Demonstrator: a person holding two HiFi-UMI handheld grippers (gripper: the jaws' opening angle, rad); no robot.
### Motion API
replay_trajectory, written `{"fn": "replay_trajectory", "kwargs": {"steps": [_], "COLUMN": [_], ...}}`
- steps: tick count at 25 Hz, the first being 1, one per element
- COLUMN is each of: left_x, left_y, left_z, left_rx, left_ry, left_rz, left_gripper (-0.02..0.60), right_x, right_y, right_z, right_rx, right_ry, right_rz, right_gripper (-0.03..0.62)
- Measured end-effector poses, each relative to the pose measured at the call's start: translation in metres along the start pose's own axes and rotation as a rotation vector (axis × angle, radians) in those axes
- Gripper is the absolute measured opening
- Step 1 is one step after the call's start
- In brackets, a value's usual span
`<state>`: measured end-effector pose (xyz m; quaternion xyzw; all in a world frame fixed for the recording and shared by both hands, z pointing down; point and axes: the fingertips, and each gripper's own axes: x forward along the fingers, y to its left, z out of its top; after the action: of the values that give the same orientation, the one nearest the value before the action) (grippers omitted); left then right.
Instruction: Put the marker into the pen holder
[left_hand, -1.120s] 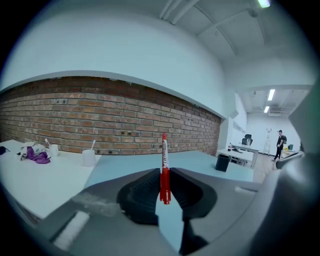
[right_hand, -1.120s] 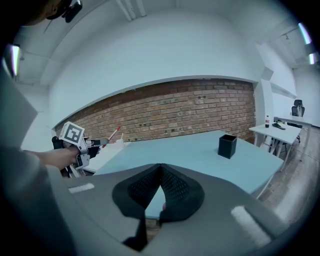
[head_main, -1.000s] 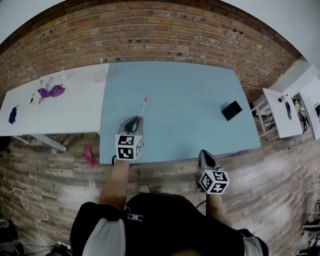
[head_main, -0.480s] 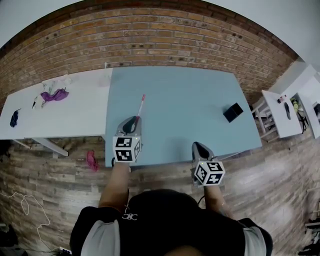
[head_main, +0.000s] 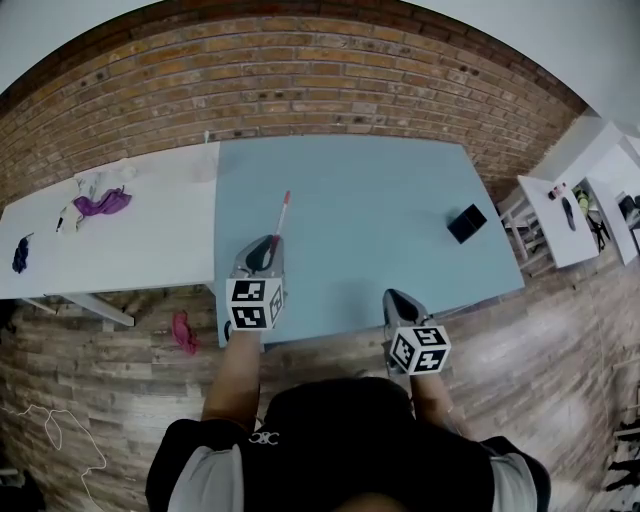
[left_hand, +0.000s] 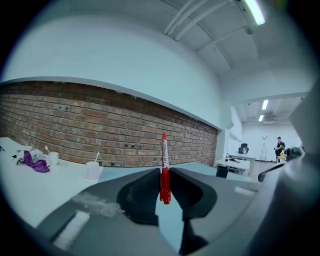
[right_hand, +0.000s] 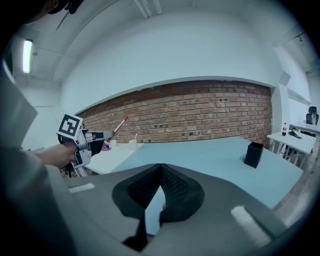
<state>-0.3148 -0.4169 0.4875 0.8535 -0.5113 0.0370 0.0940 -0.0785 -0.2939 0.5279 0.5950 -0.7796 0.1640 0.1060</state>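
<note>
Left tongs (head_main: 270, 243): closed on the red marker (head_main: 281, 215), the pads pinching its lower end. The rest of it sticks out past the tips, angled up and forward.
Right tongs (head_main: 393, 296): jaws together with nothing between them, held over the near edge of the counter (head_main: 380, 190), on the right.
Marker: held in the air above the near-left part of the blue counter, touching nothing but the tongs.
Pen holder (head_main: 465, 222): a small black box standing upright towards the far right of the counter, well apart from the marker. No view shows what is inside it.
Done so far: the marker is picked up and gripped.
Still to do: carry it across to the right, bring it over the holder's open top, lower it in and let go.
Point to watch: the grip is at one end, so the long free end will probably need turning downward before it can go in.
</note>
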Motion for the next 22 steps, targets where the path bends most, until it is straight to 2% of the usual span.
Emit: {"fn": "replay_trajectory", "kwargs": {"steps": [6, 12, 22], "left_x": [0.012, 0.024, 0.058], "left_y": [0.007, 0.005, -0.040], "left_z": [0.001, 0.003, -0.001], "left_rx": [-0.023, 0.002, 0.015], "left_ry": [-0.010, -0.028, -0.003], "left_rz": [0.002, 0.065, 0.176], "left_gripper": [0.066, 0.066, 0.066], "right_x": [0.012, 0.023, 0.030], "right_y": [-0.008, -0.025, -0.113], "right_z": [0.011, 0.018, 0.025], "right_rx": [-0.024, -0.071, -0.029], "right_ry": [0.002, 0.007, 0.004], "right_rz": [-0.001, 0.038, 0.099], "right_gripper": [0.005, 0.005, 0.005]}}
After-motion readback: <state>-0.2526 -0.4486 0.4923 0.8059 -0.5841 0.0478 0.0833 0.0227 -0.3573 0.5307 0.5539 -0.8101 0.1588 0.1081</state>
